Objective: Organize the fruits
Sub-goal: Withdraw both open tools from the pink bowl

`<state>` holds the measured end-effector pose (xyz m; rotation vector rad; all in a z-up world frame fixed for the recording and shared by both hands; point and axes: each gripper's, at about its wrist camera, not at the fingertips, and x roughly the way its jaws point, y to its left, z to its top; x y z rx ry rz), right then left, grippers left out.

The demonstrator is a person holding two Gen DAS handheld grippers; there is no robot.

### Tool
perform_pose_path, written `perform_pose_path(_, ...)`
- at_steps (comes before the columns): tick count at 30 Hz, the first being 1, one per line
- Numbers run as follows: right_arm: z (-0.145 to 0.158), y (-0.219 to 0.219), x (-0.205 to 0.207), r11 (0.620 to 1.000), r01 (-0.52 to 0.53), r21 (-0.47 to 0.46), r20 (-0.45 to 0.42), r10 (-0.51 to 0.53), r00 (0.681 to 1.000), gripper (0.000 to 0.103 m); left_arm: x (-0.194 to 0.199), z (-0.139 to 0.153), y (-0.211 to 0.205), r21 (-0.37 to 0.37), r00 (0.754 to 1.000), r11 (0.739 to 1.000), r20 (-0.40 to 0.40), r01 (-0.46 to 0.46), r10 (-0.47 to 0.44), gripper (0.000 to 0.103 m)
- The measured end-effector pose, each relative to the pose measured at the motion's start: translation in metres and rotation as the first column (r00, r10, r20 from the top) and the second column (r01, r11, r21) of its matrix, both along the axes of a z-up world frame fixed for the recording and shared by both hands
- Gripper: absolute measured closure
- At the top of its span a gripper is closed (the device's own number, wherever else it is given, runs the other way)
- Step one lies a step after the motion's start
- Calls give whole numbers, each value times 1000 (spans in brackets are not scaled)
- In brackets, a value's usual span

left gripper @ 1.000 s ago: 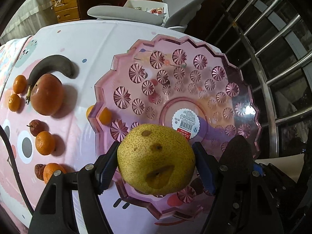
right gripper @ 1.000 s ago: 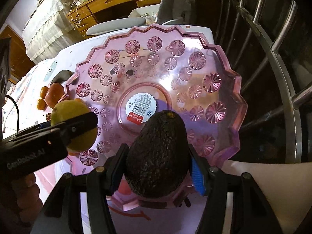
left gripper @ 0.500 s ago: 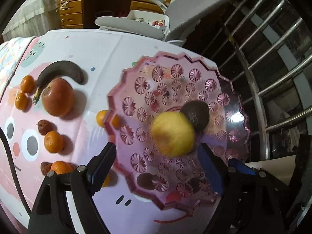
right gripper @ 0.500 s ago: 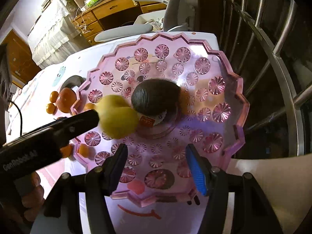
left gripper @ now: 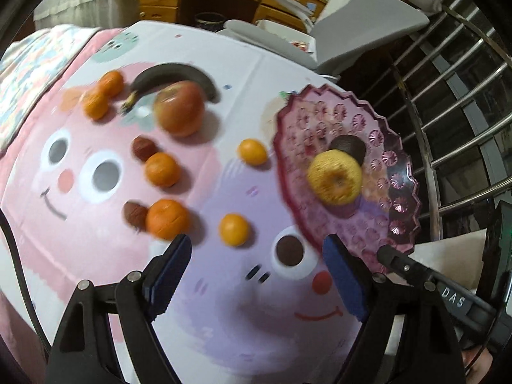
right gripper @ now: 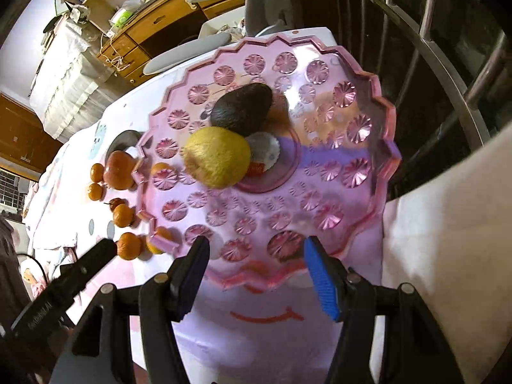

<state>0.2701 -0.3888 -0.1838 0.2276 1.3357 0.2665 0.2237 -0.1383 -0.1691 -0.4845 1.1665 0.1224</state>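
On plate (right gripper: 380, 160): pear (right gripper: 217, 156) half-hides avocado (right gripper: 240, 108) | both jaws spread, empty

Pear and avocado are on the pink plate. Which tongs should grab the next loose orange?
Left. The left tongs are open and empty, with an orange just beyond their tips. The right tongs, also empty, face the pink plate.

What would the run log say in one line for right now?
pear and avocado: in pink tray | left gripper: open, empty | right gripper: open, empty | apple, banana: on table
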Motion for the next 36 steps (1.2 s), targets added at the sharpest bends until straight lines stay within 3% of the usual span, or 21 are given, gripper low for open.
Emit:
perform_pose_path(6,8,20,-21,1000,15,10,-22,-15,1000,41,-37,9,28,3,1000,1000,7,-7,7,20)
perform_pose_path(17,17,78,-58,994,106,27,-48,-105,993,41,-76,40,107,33,994,994,31,107,-108,21)
perform_pose_path(24,14,131,-81,976,210,58,-58,-207,977,41,-84,49,165,59,981,980,30,191,-193,21)
perform_pose_path(32,11,188,-104,955,282,92,-23,-281,959,41,-86,46,212,85,947,943,9,320,-322,21)
perform_pose_path(36,10,208,-114,952,294,89,3,-295,955,41,-81,39,233,87,945,941,-26,328,-327,21)
